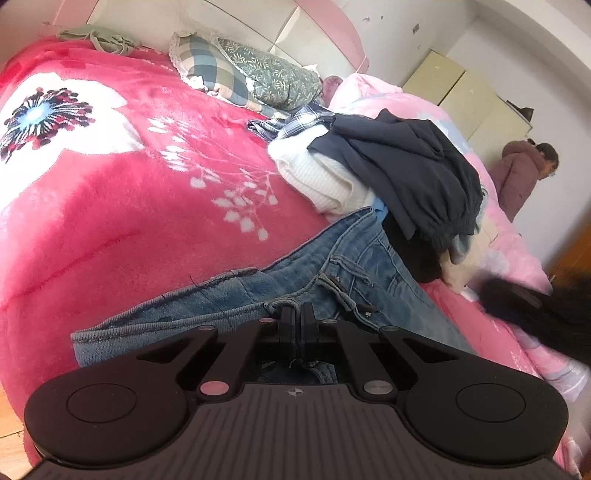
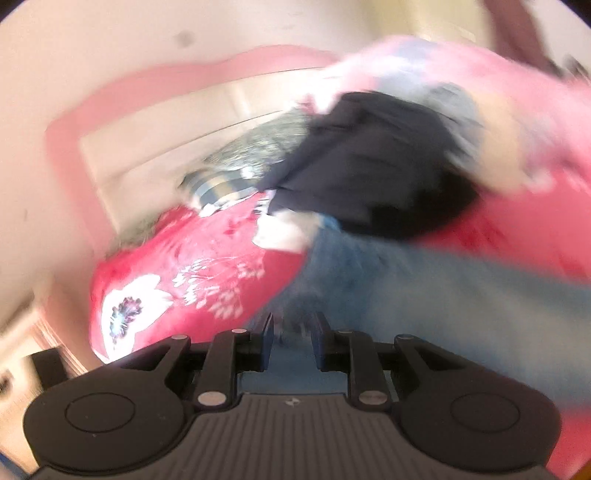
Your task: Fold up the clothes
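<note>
Denim jeans (image 1: pixel 295 291) lie on the red blanket (image 1: pixel 110 177), waistband pinched in the closed left gripper (image 1: pixel 297 314). Beyond it sits a clothes pile (image 1: pixel 388 170). Right gripper (image 2: pixel 293 332), jaws parted, hovers over blurred jeans.

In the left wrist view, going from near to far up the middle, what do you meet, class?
Left gripper → blue jeans → white knit sweater → plaid shirt → leaf-print pillow → pink headboard.

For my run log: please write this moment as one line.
left claw: shut on jeans waistband | right claw: open, view blurred | bed blanket
</note>
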Motion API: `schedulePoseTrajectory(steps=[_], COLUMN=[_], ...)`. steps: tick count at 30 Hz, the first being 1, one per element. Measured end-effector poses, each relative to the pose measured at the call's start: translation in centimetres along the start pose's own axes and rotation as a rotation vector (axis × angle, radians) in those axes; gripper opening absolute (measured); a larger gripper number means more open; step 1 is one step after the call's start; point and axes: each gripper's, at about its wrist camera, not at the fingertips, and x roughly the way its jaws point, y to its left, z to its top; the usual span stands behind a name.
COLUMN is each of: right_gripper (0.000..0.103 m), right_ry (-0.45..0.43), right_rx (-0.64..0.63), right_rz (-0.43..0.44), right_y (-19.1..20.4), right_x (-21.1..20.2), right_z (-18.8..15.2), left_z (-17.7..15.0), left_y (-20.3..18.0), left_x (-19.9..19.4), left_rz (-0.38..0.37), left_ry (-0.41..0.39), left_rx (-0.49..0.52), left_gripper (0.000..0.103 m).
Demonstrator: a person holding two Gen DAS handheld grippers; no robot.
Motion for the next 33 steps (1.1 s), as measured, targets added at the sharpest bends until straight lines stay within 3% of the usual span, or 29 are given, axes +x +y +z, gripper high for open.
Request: schedulePoseTrajectory(steps=[3, 6, 12, 18, 20, 23, 33], right_gripper=[0.024, 0.023, 0.023, 0.047, 0.042, 0.011, 0.006], right_ry=[0.051, 0.112, 0.261, 0.273, 0.272, 0.268, 0.194], right_rx=[-0.137, -0.266, -0.307, -0.445, -0.401, -0.327, -0.299], right_rz=[-0.009, -0.022, 0.049, -0.027, -0.034, -0.04, -0.065], right_y=[0.8, 1.6, 1.1, 2.2, 1.9, 1.3, 2.6], right_x=[5.8, 10.1, 13.1, 15.0, 14.8, 14.4, 13.6], right_z=[2.3, 2.2, 1.9, 1.9, 2.2, 2.6, 3.4], left_z=[-0.3, -0.5, -0.4, -0.5, -0.3, 0.0, 1.3], left_y=[0.1, 0.0, 0.4, 0.3, 0.5, 0.7, 1.5], left_x=[-0.2, -0.2, -0.4, -0.4, -0.5, -1.1, -1.8], left_rz=[-0.001, 0.001, -0.009, -0.003, -0.008, -0.023, -0.036], left_ry=[-0.011, -0.023, -0.027, -0.04, -0.046, -0.059, -0.074], left_rx=[0.012, 0.023, -0.016, -0.007, -0.031, -0.073, -0.149], left_gripper=[0.002, 0.002, 0.002, 0.002, 0.002, 0.002, 0.002])
